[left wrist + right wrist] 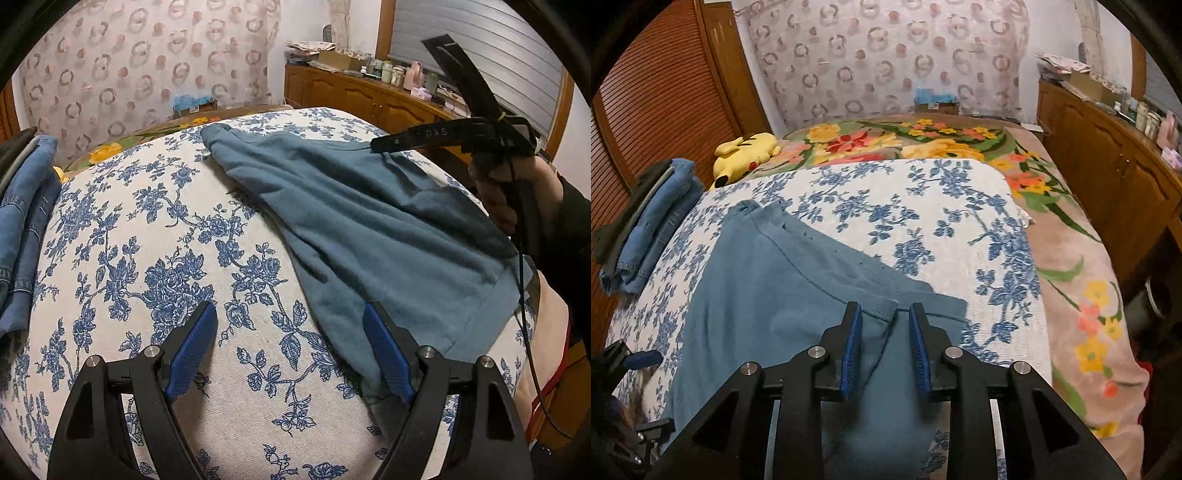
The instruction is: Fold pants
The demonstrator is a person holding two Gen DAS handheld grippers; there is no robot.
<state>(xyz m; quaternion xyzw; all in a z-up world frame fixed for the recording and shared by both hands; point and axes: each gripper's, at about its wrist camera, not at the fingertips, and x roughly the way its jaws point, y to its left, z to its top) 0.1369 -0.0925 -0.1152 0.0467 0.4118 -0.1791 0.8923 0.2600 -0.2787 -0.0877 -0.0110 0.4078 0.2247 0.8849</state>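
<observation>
Blue-padded fingers of the left gripper (290, 347) stand wide apart above the bed, holding nothing; its right finger (388, 354) overlaps the near edge of the teal-blue soft cotton pants (369, 229), though whether it touches the cloth I cannot tell. The pants lie spread on the white bedcover printed with blue flowers (147, 221), running from just beside this gripper up and away toward the far side of the bed.

In the right wrist view, the right gripper (885, 343) sits with its jaws partly apart over the pants (783, 288), a seamed fold of the fabric lying between the blue pads (851, 347); the pads do not visibly pinch it. The left wrist view shows that gripper (391, 142) from the side, held in a hand (506, 195), its tip at the far edge of the pants, with the letters "DXS" on its black arm.

Folded blue denim jeans (653, 229) rest at the bed's left edge, well apart from the pants. A yellow plush toy (746, 155) lies on a flowered blanket (1071, 258) beyond.
</observation>
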